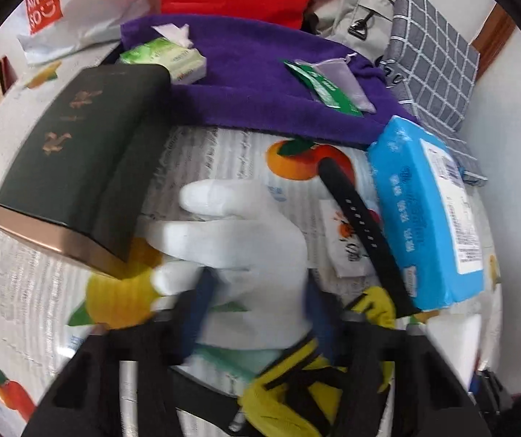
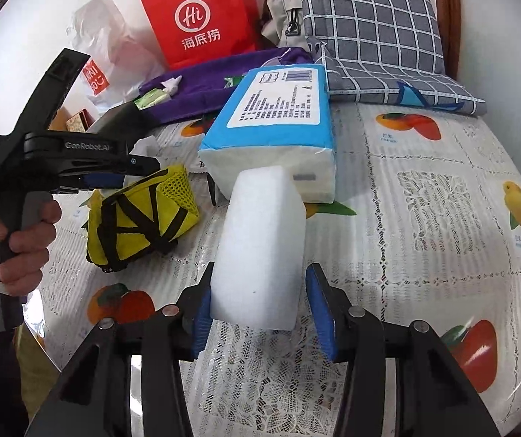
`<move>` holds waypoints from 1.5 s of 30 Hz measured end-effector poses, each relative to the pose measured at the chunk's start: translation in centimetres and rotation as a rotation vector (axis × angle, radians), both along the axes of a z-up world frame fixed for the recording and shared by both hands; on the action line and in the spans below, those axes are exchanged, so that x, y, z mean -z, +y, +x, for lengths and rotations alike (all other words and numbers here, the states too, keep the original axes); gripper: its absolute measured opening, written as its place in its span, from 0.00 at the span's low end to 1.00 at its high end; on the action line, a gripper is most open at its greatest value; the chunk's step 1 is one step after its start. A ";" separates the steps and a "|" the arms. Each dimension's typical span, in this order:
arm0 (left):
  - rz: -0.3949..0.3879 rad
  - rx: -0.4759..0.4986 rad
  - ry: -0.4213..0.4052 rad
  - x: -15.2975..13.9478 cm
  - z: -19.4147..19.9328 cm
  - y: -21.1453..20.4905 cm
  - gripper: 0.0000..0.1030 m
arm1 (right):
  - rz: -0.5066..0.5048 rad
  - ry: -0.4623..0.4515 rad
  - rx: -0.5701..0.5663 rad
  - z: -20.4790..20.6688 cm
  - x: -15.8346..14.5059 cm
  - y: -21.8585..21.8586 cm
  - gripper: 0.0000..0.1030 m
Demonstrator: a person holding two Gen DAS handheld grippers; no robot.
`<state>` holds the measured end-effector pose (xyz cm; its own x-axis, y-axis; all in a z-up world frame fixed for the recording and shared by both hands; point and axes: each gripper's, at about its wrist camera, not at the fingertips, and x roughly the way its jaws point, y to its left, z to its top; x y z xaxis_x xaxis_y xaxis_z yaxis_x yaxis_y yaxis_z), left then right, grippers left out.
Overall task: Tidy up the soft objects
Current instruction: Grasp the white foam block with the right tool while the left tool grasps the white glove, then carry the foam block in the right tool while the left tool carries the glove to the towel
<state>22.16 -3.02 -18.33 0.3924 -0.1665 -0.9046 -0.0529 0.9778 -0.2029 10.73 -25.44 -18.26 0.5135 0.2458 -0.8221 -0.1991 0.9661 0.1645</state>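
In the left wrist view a white glove (image 1: pixel 242 240) lies between the blue pads of my left gripper (image 1: pixel 258 276), which is shut on it. Under the glove lies a yellow mesh pouch with black straps (image 1: pixel 289 400). The right wrist view shows the left gripper (image 2: pixel 144 169) over that pouch (image 2: pixel 140 218). A white foam block (image 2: pixel 260 240) stands on the lace tablecloth between the fingers of my right gripper (image 2: pixel 260 269). Its left pad (image 2: pixel 202 313) touches the block and the right pad stands clear of it, so this gripper is open.
A blue tissue pack (image 2: pixel 278 127) lies just behind the block, beside a black strap (image 1: pixel 362 225). A dark green box (image 1: pixel 78 167) sits left of the glove. Behind are a purple cloth (image 1: pixel 260 83), a checked cushion (image 2: pixel 373 29) and a red bag (image 2: pixel 202 18). A hand (image 2: pixel 24 240) holds the left gripper.
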 end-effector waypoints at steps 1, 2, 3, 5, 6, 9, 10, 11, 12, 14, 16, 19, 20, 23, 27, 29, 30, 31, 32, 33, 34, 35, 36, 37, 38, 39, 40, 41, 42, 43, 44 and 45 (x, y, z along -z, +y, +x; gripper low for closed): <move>-0.014 0.004 -0.001 0.1 0.1 0.3 0.20 | -0.005 -0.001 -0.002 0.0 0.0 0.1 0.45; -0.049 0.011 0.004 0.1 0.1 0.6 0.12 | -0.009 0.000 -0.002 0.0 -0.1 0.1 0.44; -0.077 0.012 0.008 0.2 0.1 1.0 0.11 | -0.014 0.000 -0.001 -0.1 -0.2 0.2 0.43; -0.089 0.018 -0.002 -0.1 0.0 1.6 0.10 | -0.021 -0.001 -0.002 -0.2 -0.4 0.3 0.37; -0.080 0.021 -0.010 -0.3 -0.2 1.7 0.10 | -0.026 -0.003 0.000 -0.2 -0.6 0.3 0.37; -0.095 0.027 -0.049 -1.7 -0.9 2.2 0.10 | -0.044 -0.015 0.010 -0.4 -1.1 0.4 0.37; -0.108 0.030 -0.064 -2.4 -1.1 2.4 0.10 | -0.044 -0.015 0.011 -0.4 -1.3 0.4 0.37; -0.112 0.029 -0.076 -2.8 -1.3 2.5 0.10 | -0.045 -0.016 0.013 -0.5 -1.5 0.3 0.37; -0.118 0.027 -0.089 -3.4 -1.5 2.8 0.10 | -0.046 -0.017 0.017 -0.6 -1.7 0.4 0.37; -0.136 0.025 -0.113 -4.5 -2.0 3.3 0.10 | -0.049 -0.019 0.020 -0.7 -2.1 0.4 0.37; -0.145 0.019 -0.132 -5.3 -2.3 3.8 0.10 | -0.050 -0.028 0.024 -0.9 -2.8 0.5 0.37; -0.146 0.016 -0.162 -6.5 -3.0 4.6 0.10 | -0.032 -0.040 0.022 -1.2 -3.8 0.7 0.37; -0.148 0.013 -0.171 -6.9 -3.2 4.9 0.10 | -0.028 -0.044 0.021 -1.3 -4.2 0.8 0.37; -0.161 0.003 -0.182 -7.7 -3.7 5.8 0.10 | -0.045 -0.065 0.021 -1.5 -5.3 1.4 0.37; -0.157 -0.006 -0.192 -9.0 -4.3 6.9 0.10 | -0.044 -0.083 0.006 -1.4 -6.7 2.3 0.37; -0.157 -0.002 -0.196 -9.8 -4.5 7.3 0.10 | -0.029 -0.094 -0.001 -1.2 -7.4 2.7 0.37; -0.157 0.003 -0.207 -10.4 -4.6 7.6 0.10 | -0.023 -0.100 0.002 -1.2 -7.8 2.8 0.37; -0.154 0.005 -0.215 -10.9 -4.6 7.7 0.10 | -0.015 -0.107 0.006 -1.0 -8.2 2.9 0.37; -0.147 0.006 -0.221 -11.5 -4.7 7.9 0.10 | -0.010 -0.111 0.006 -0.7 -8.6 3.0 0.37; -0.142 0.009 -0.228 -11.8 -4.7 8.0 0.10 | -0.007 -0.114 0.005 -0.4 -9.1 3.2 0.37; -0.140 0.011 -0.237 -12.3 -4.7 8.1 0.10 | -0.011 -0.115 0.006 -0.1 -9.4 3.3 0.37; -0.141 0.011 -0.248 -12.9 -4.7 8.3 0.10 | -0.018 -0.119 0.006 0.2 -9.7 3.5 0.37; -0.141 0.010 -0.253 -13.2 -4.7 8.5 0.10 | -0.028 -0.125 0.003 0.6 -10.1 3.7 0.37; -0.141 0.011 -0.258 -13.5 -4.6 8.6 0.10 | -0.033 -0.135 0.002 0.9 -10.4 3.9 0.37; -0.141 0.012 -0.267 -14.0 -4.5 8.8 0.10 | -0.034 -0.140 0.001 1.2 -10.7 4.1 0.38; -0.140 0.012 -0.272 -14.2 -4.6 8.9 0.10 | -0.034 -0.142 -0.002 1.6 -11.0 4.3 0.38; -0.140 0.013 -0.278 -14.5 -4.5 9.0 0.10 | -0.033 -0.146 -0.007 1.9 -11.3 4.4 0.38; -0.139 0.013 -0.281 -14.7 -4.4 9.0 0.10 | -0.031 -0.150 -0.008 2.2 -11.4 4.5 0.38; -0.137 0.015 -0.281 -15.0 -4.2 9.0 0.10 | -0.031 -0.155 -0.009 2.6 -11.7 4.8 0.38; -0.137 0.018 -0.281 -15.2 -4.0 9.0 0.10 | -0.033 -0.158 -0.009 2.9 -11.8 4.9 0.38; -0.140 0.020 -0.283 -15.4 -3.8 9.0 0.10 | -0.034 -0.160 -0.008 3.2 -11.9 5.0 0.38; -0.139 0.023 -0.286 -15.6 -3.6 8.9 0.10 | -0.033 -0.160 -0.007 3.5 -12.0 5.1 0.38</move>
<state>18.56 5.91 -2.74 0.6222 -0.2926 -0.7261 0.0472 0.9398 -0.3383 14.26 -20.30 -6.30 0.6370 0.2243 -0.7375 -0.2268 0.9689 0.0988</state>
